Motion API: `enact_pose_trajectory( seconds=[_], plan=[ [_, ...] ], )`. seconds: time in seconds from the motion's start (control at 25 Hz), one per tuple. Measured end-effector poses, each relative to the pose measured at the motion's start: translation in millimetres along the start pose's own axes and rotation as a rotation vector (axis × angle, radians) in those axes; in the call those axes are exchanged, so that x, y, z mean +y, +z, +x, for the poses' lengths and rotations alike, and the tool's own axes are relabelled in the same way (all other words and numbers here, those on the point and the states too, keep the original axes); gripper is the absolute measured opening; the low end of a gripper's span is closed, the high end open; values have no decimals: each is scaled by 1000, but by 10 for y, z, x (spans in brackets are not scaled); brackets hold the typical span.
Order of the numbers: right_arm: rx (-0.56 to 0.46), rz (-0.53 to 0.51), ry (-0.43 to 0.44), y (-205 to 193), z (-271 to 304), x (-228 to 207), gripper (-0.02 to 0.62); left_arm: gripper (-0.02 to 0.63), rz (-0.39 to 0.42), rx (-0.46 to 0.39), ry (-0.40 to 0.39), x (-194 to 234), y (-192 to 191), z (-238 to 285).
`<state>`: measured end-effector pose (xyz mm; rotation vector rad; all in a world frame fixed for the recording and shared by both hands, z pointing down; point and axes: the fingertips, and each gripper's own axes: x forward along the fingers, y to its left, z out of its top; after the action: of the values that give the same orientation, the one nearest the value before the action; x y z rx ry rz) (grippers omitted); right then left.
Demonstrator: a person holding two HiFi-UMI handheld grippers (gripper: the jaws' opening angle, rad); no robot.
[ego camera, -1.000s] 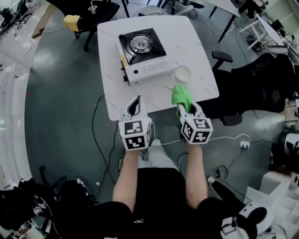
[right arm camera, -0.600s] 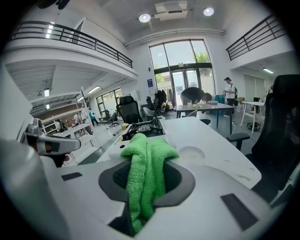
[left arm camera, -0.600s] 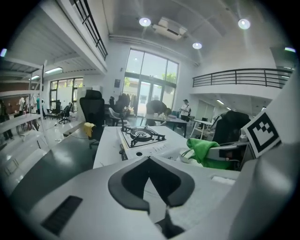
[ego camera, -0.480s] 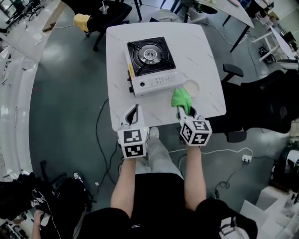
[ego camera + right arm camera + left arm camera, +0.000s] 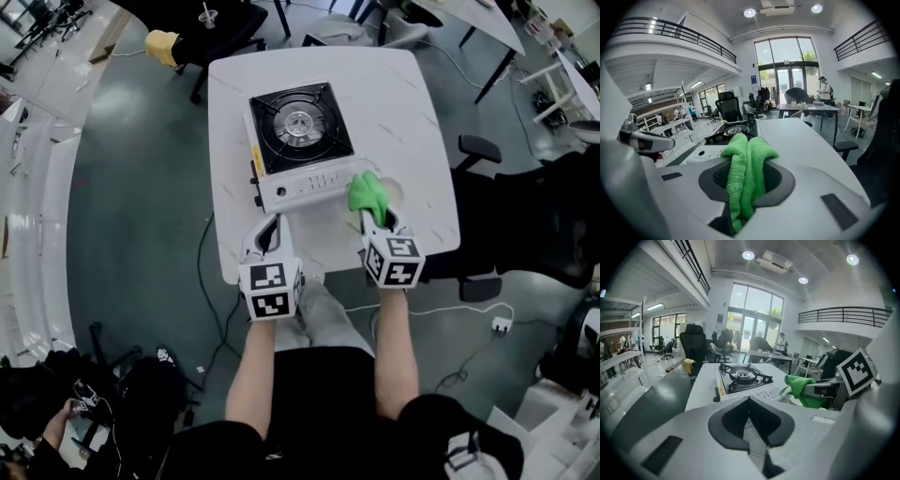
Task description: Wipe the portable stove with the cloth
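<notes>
Stove: the white portable gas stove with a black top and round burner [image 5: 298, 141] sits square in the middle of the white marble-look table [image 5: 412, 103], control panel facing the person.

Cloth: bright green microfibre cloth [image 5: 367, 192], bunched up and held above the table, right at the stove's front right corner. The head view shows it overlapping that corner, but I cannot tell whether it touches.

Right gripper: the right gripper [image 5: 375, 220] is clamped tight on the cloth. In the right gripper view the green folds fill the gap between the jaws and spill out forward, with the stove just beyond.

Left gripper: the left gripper [image 5: 274, 208] has its jaws pressed together with nothing in them. It hovers over the table's near edge, in front of the stove's front left corner and apart from it.

Spacing: the two grippers sit side by side and level, both pointing away from the person towards the stove.

Surroundings: grey floor [image 5: 131, 234] all round the table.
</notes>
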<state>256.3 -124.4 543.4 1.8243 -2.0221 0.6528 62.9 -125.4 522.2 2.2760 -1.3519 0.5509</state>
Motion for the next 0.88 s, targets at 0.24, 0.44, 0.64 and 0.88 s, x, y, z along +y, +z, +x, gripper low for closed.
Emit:
enact_pose_trajectory(
  seconds=[0.24, 0.44, 0.64, 0.88],
  plan=[
    [6, -20, 1, 186, 267, -169, 66, -5, -29, 6, 15, 13, 107, 255],
    [29, -48, 9, 208, 502, -261, 66, -5, -61, 15, 40, 101, 124, 417],
    [94, -190, -3, 115, 709, -274, 63, -5, -88, 25, 69, 152, 65, 483],
    [131, -340, 7, 23, 824, -158, 63, -5, -124, 51, 109, 277, -115, 449]
  ],
)
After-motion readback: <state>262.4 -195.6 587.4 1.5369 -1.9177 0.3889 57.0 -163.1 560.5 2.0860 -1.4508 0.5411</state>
